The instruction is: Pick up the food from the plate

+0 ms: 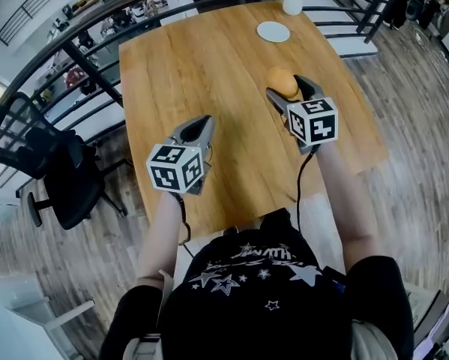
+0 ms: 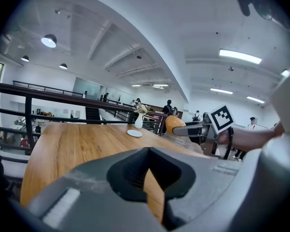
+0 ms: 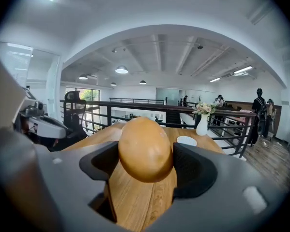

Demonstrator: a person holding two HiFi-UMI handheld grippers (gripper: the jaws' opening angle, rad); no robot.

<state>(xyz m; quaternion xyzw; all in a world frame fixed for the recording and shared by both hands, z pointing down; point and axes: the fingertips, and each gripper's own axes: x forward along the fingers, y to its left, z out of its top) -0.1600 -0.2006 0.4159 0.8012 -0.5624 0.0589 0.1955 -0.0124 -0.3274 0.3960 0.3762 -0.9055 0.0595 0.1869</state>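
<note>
Table (image 1: 209, 88): bare wooden top with a railing behind it. It lies under both sets of fingers, and its right edge runs close beside the right-hand ones.
Left gripper (image 1: 203, 123): hangs over the near part of the top, well to the left of the food. Fingers are pressed together with nothing held; only a sliver of wood grain shows behind the tips.
Right gripper (image 1: 287, 88): ahead of the left one and to its right. Fingers pinch the food across its middle, one pad on each flank.
Plate (image 1: 273, 31): small, white, empty. Well ahead of the right fingertips, a little left of their line. A white vase (image 1: 292, 0) stands beyond it.
Food (image 3: 145, 148): smooth orange-brown oval, bun-like. Sits between the right fingers, bulging above and past the pads, apparently clear of the table. Off the plate and well apart from it.
Stage (judged): pickup looks done; the food is being carried.
Risk, slip: the rounded flanks meet the pads over small patches only. Easing the squeeze or swinging quickly could squirt it forward out of the tips.
Risk, crush: if it is soft, squeezing harder to stop a slip may dent it.
Risk, roll-off: dropped from here it lands near the right edge. An oval rolls and may reach the floor.
Risk, left side: low; the idle fingers are well away from the food.
</note>
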